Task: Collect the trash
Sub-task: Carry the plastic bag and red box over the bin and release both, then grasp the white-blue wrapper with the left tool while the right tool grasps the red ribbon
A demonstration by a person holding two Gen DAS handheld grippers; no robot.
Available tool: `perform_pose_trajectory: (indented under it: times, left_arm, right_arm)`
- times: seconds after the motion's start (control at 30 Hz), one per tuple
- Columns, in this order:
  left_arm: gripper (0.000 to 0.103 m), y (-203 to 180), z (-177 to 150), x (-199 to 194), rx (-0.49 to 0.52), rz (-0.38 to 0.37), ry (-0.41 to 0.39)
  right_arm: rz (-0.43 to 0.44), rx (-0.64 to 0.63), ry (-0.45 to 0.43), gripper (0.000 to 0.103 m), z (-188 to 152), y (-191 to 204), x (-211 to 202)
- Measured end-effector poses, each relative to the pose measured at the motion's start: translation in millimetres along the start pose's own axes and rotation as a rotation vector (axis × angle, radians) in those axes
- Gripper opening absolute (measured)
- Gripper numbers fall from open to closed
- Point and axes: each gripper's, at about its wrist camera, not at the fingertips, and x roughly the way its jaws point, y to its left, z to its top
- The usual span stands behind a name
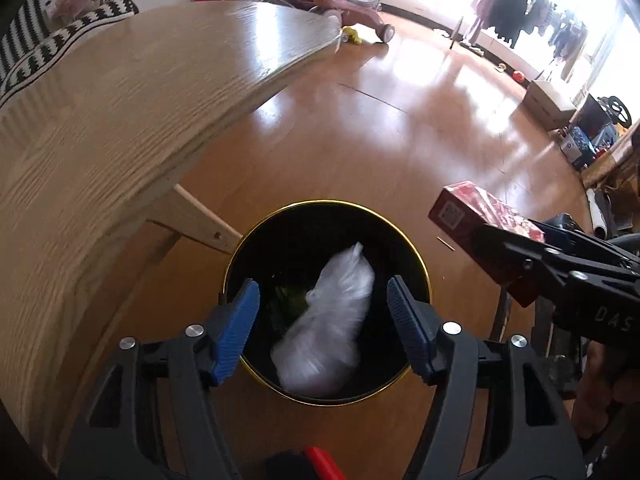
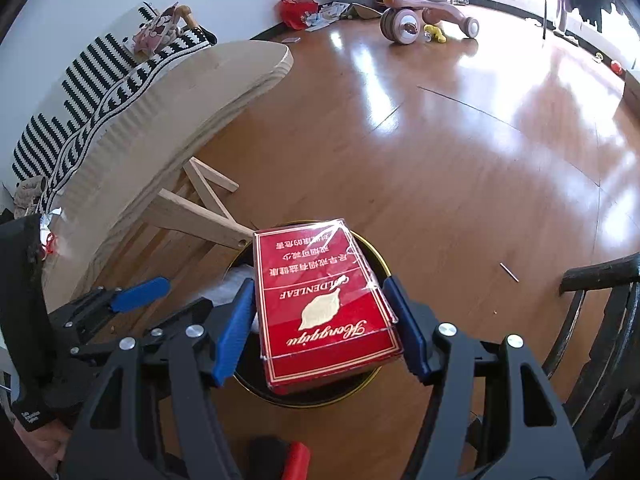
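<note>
A black bin with a gold rim [image 1: 320, 201] stands on the wood floor beside the table. A blurred clear plastic bag [image 1: 328, 320] lies loose in its mouth, over something green. My left gripper [image 1: 323, 292] hangs above the bin, open, its blue pads well clear of the bag. At the right, my right gripper [image 1: 504, 252] carries a red cigarette box [image 1: 480, 208]. In the right wrist view the right gripper [image 2: 319, 282] is shut on the red box [image 2: 320, 304], held over the bin [image 2: 378, 256]. The left gripper [image 2: 132, 296] shows at the left.
A light wooden table [image 1: 120, 120] with slanted legs [image 2: 192, 212] stands close on the left of the bin. A dark wooden chair [image 2: 600, 300] is at the right. A thin stick [image 2: 509, 272] lies on the floor. A pink tricycle [image 2: 420, 12] stands far back.
</note>
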Motion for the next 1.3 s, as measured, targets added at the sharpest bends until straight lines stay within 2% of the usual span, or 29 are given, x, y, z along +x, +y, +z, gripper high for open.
perform_pose_trajectory:
  times: [0.5, 0.67, 0.9, 1.07, 1.2, 1.3]
  left_arm:
    - [0.065, 34, -3, -18, -0.091, 0.019, -0.023]
    - [0.067, 40, -3, -24, -0.123, 0.020, -0.040]
    - [0.067, 44, -3, -36, -0.149, 0.012, -0.058]
    - [0.067, 66, 5, -80, -0.200, -0.087, -0.120]
    - [0.070, 113, 7, -143, -0.263, -0.092, -0.214]
    - [0.074, 153, -2, -188, -0.315, -0.037, -0.273]
  right_arm:
    - [0.008, -0.030, 0.045, 0.064, 9, 12, 22]
    - [0.021, 0.011, 0.050, 0.074, 14, 11, 27]
    - [0.017, 0.009, 0.048, 0.079, 14, 16, 22]
    - [0.025, -0.030, 0.032, 0.083, 21, 34, 9]
    - [0.056, -0.087, 0.005, 0.084, 33, 72, -3]
    - [0.128, -0.134, 0.004, 0.084, 44, 117, -6]
